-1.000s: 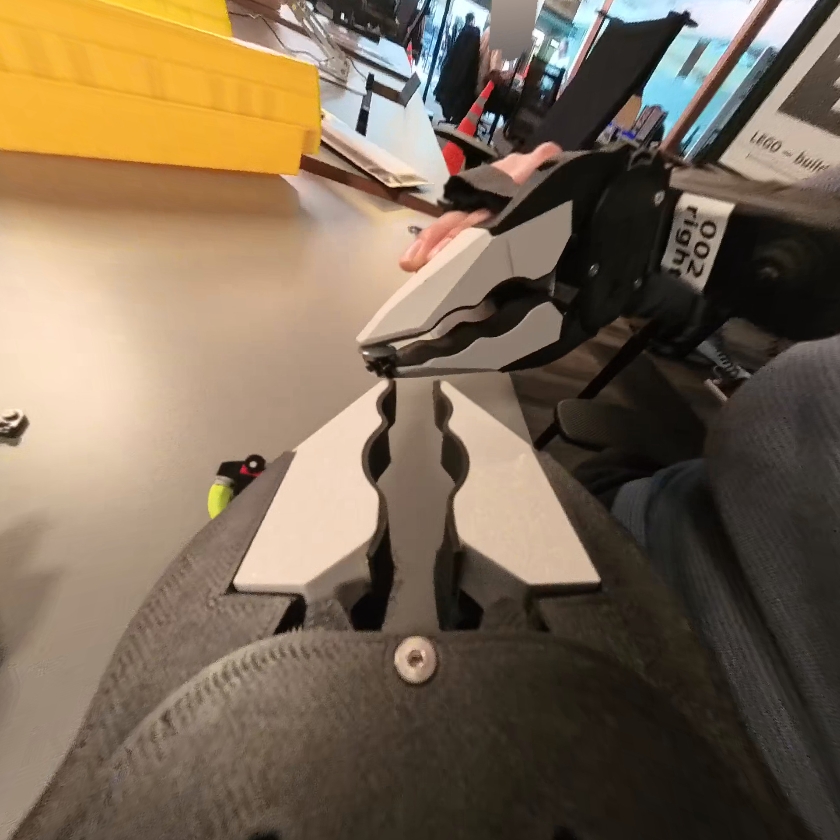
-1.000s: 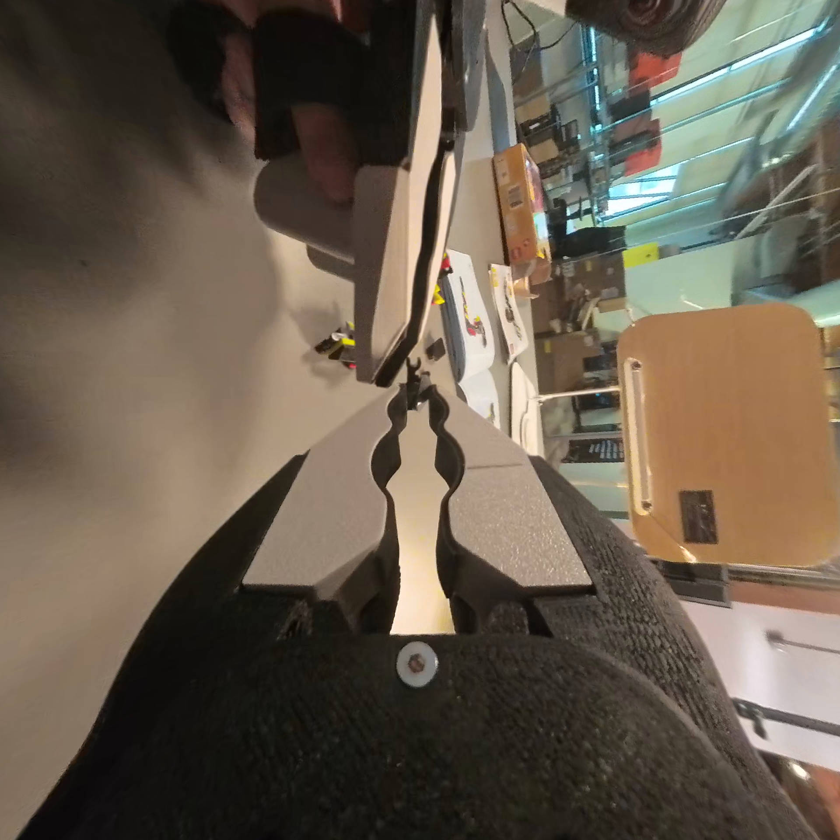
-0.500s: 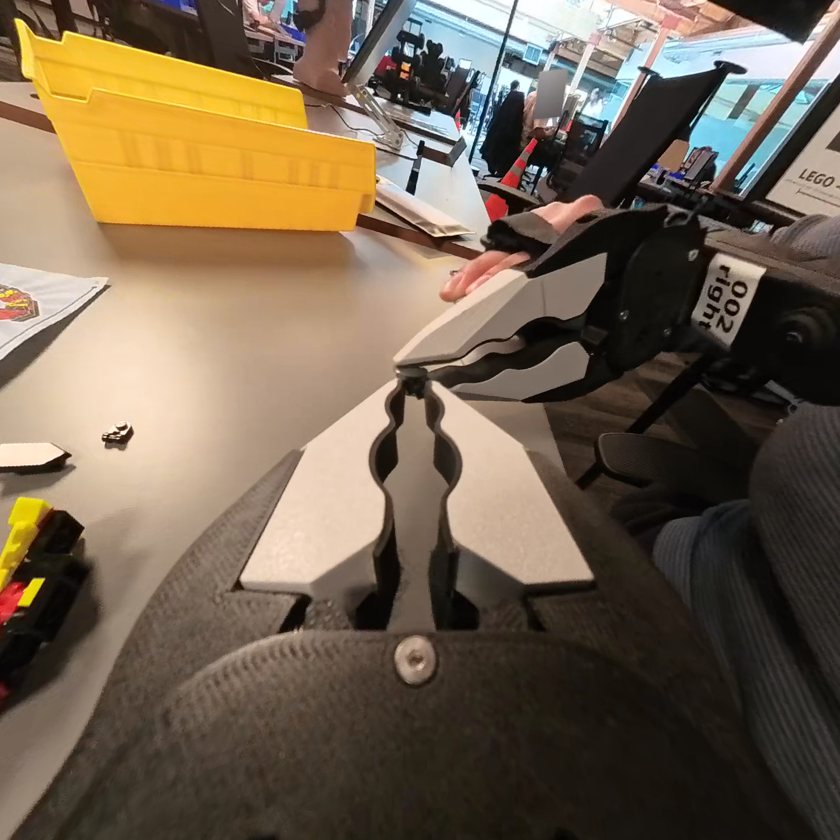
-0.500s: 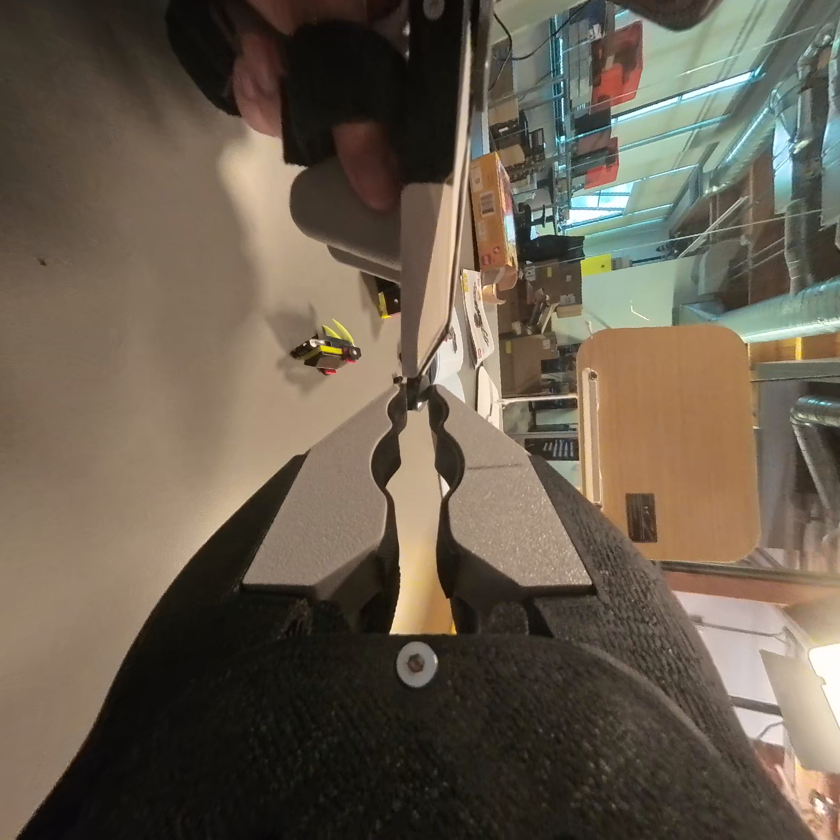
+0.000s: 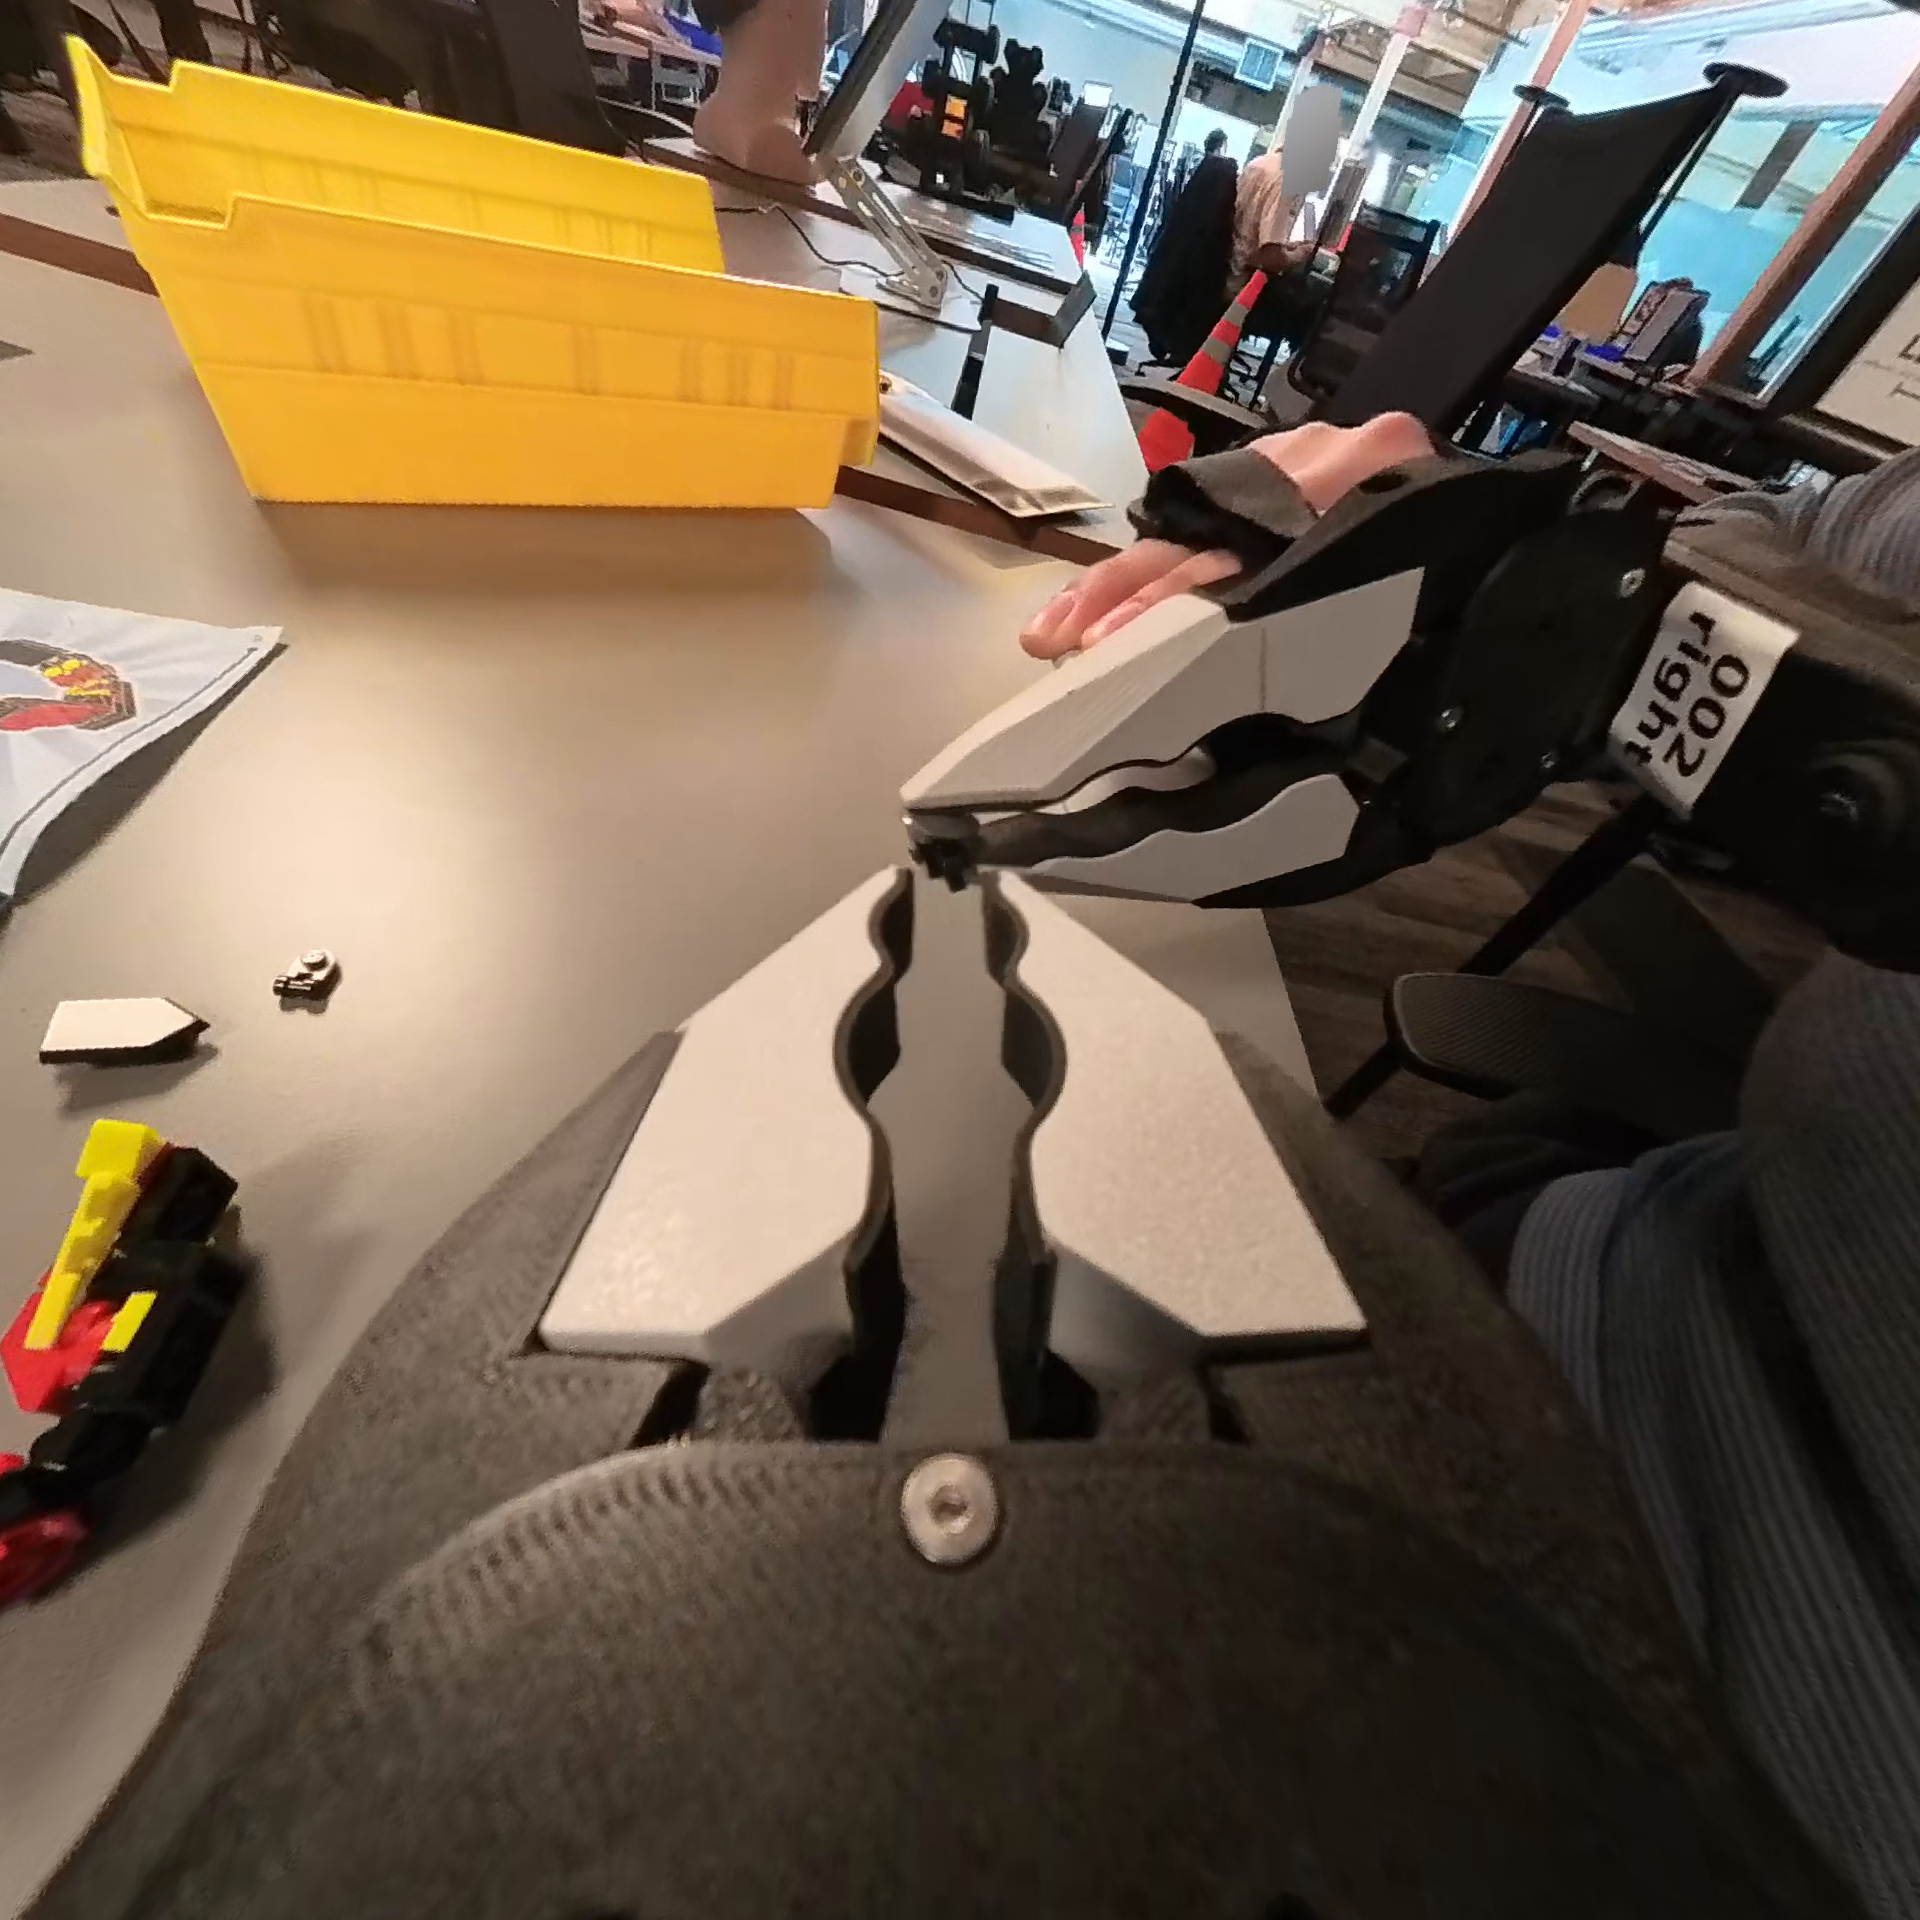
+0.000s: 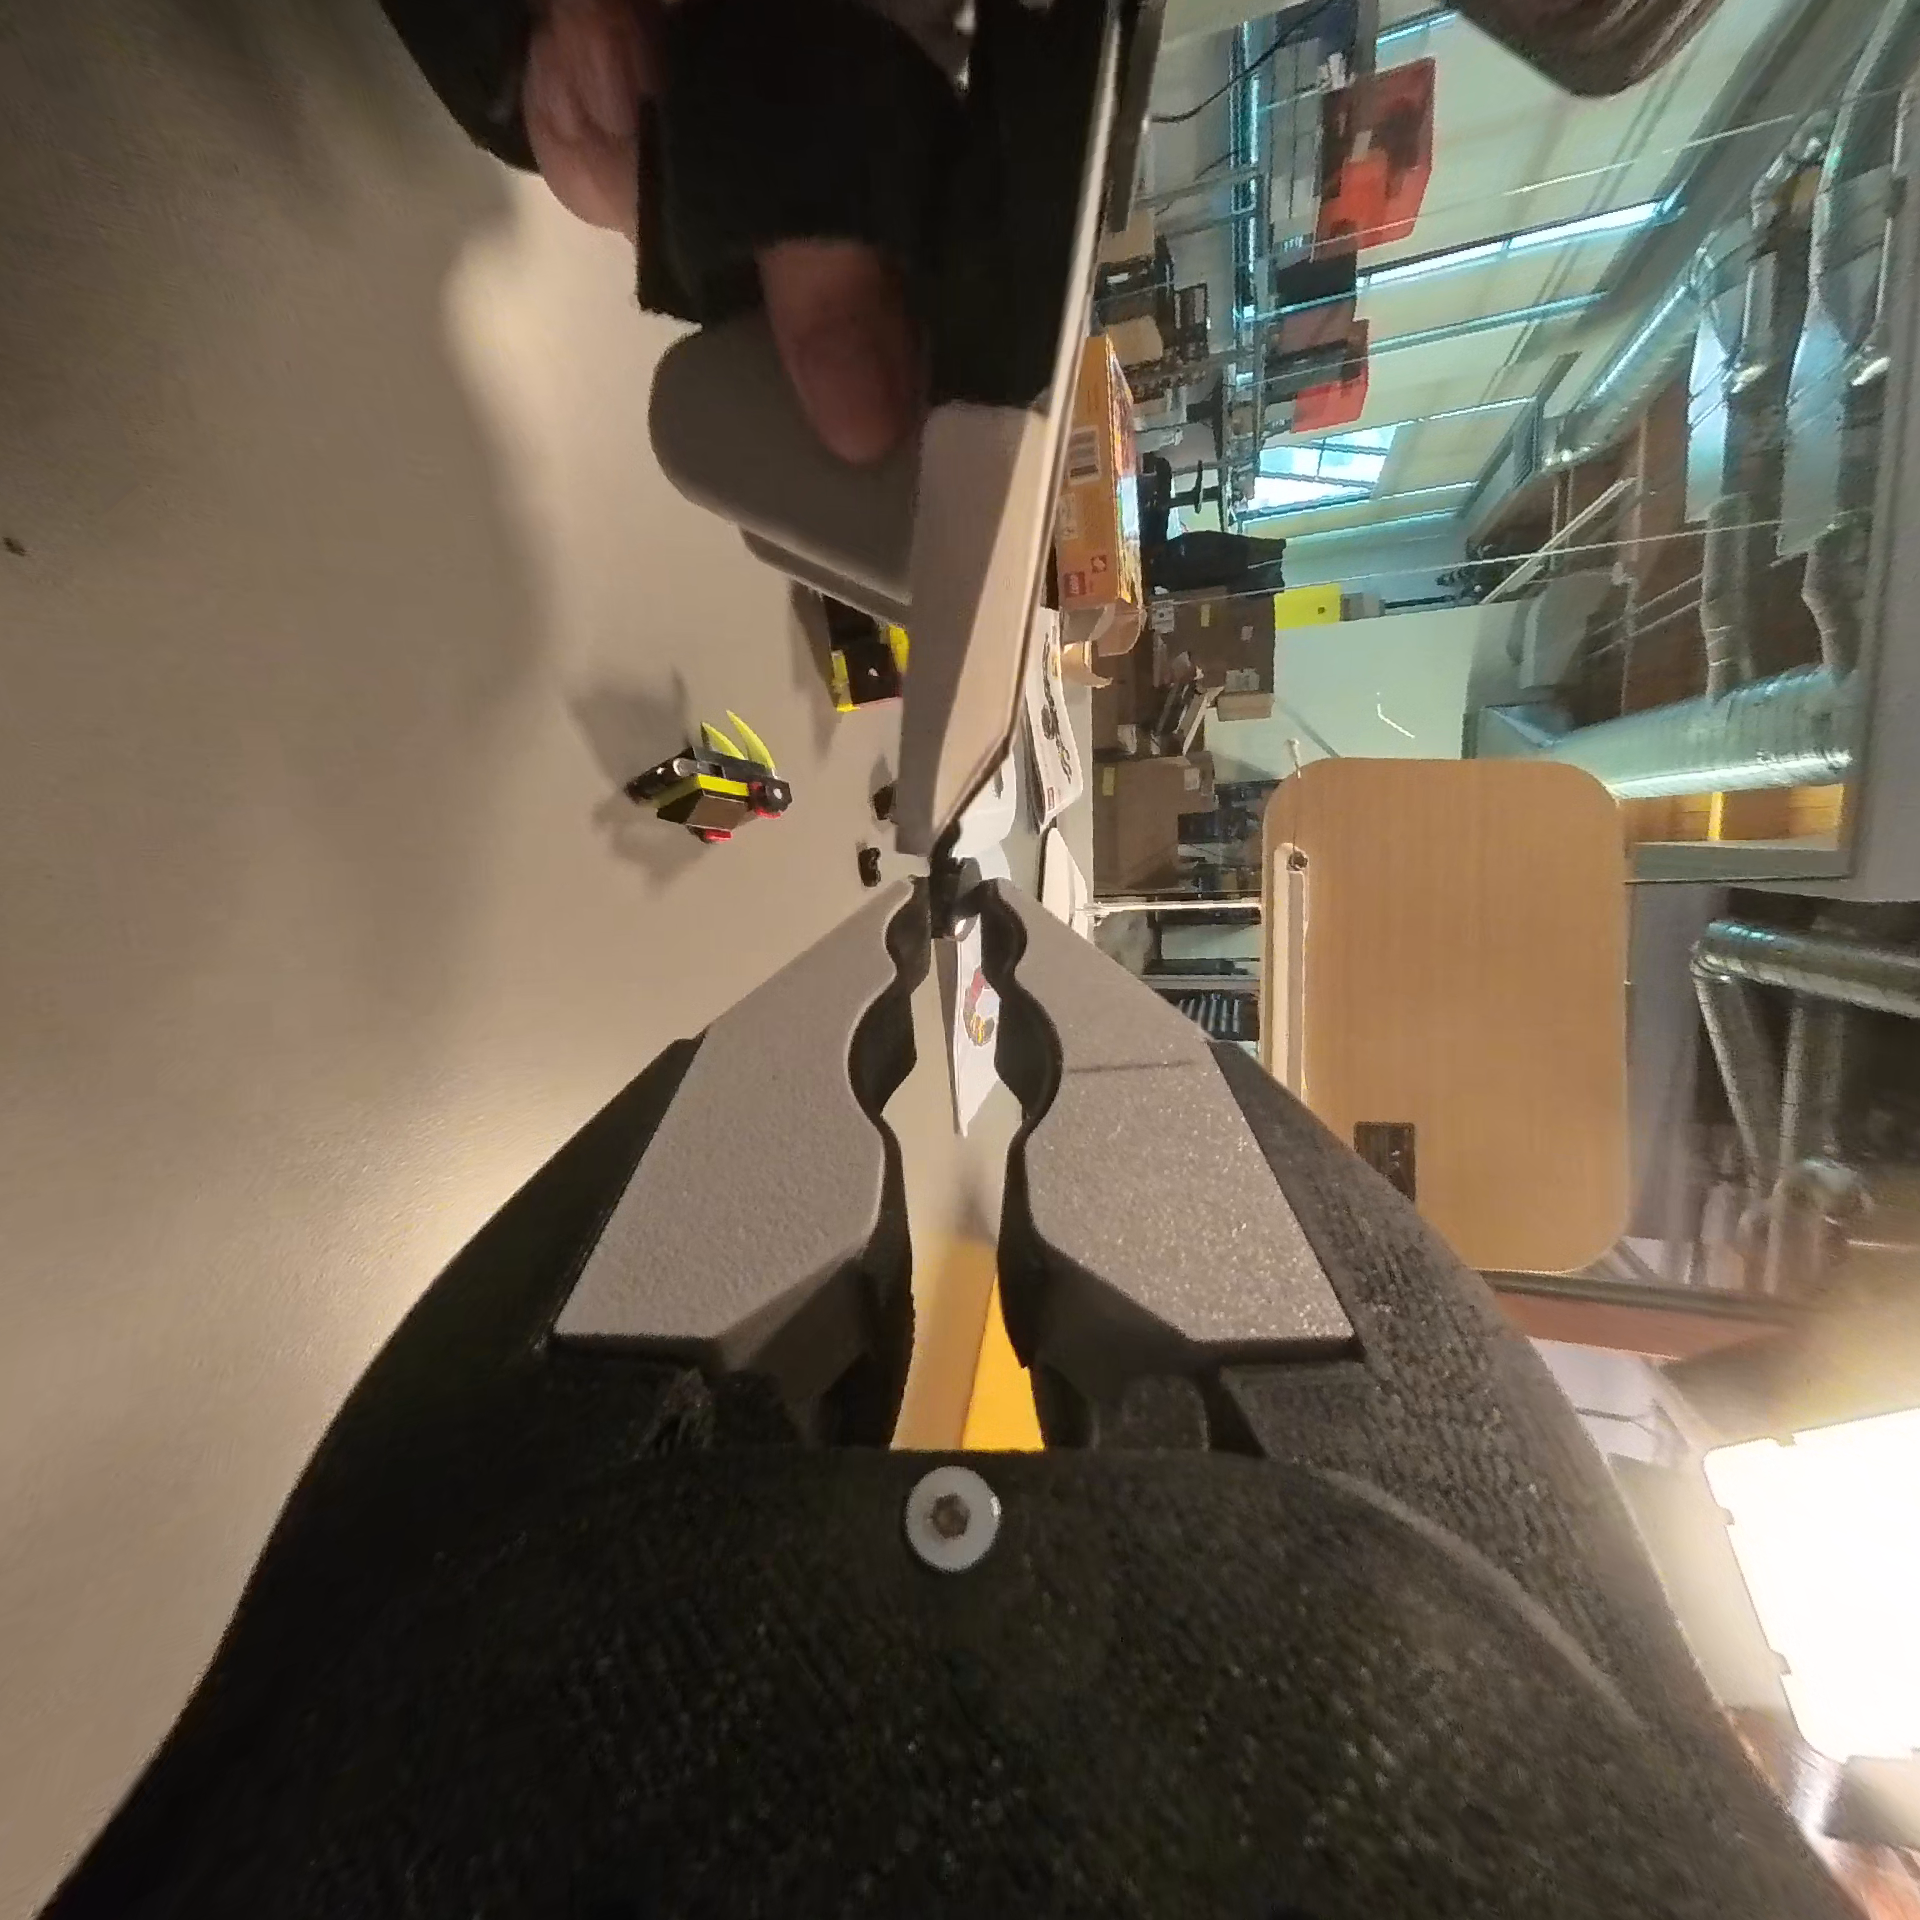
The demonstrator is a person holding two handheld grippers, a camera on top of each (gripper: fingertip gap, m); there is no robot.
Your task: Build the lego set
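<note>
The right claw (image 5: 940,847) pinches a small black lego piece (image 5: 943,854) at its tips, and since a second ago the left claw (image 5: 940,883) has come up to meet it. Its fingers are nearly pressed together at the piece; whether they actually grip it I cannot tell. I judge this a handover or regrip in the air, so no brick has been joined yet.

Left of the left claw on the grey desk (image 5: 520,727) lie a black, yellow and red lego assembly (image 5: 94,1309), a tiny dark piece (image 5: 307,971) and a flat white arrow-shaped piece (image 5: 120,1029). A yellow bin (image 5: 499,364) stands beyond them. Behind is a busy open workshop with chairs and an orange cone (image 5: 1195,379).
</note>
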